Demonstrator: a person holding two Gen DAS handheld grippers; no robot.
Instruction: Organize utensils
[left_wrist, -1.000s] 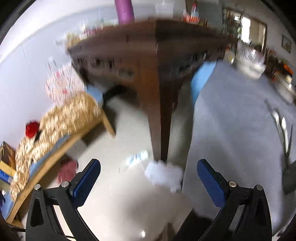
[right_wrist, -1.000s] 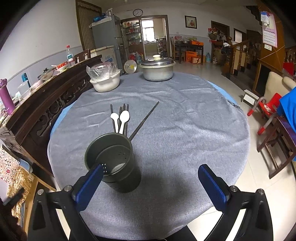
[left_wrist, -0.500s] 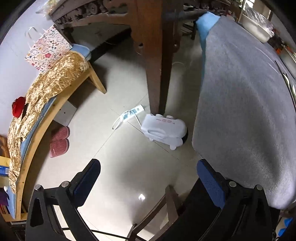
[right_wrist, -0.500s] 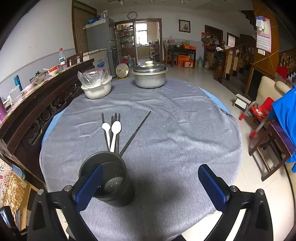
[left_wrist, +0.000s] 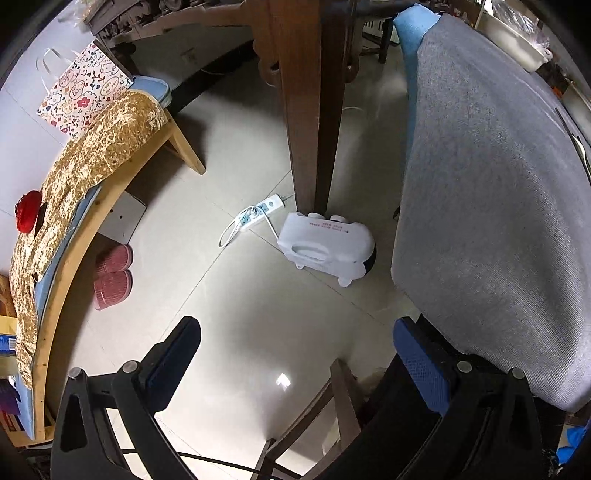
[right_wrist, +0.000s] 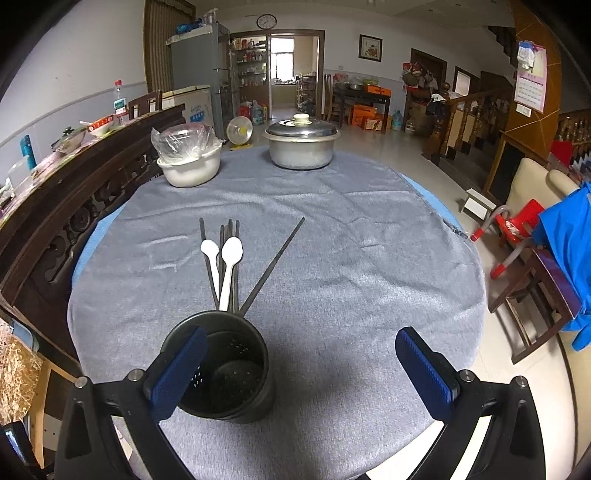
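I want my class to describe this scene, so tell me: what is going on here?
A person holds two grippers at a round table covered by a grey cloth. The right gripper, open, hovers near a dark utensil holder that looks empty. Two white spoons and dark chopsticks lie loose behind it. The left gripper, open, points at the floor beside the table.

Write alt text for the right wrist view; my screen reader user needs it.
The open right gripper hovers above an empty dark utensil holder on a grey tablecloth. Beyond it lie two white spoons and dark chopsticks.
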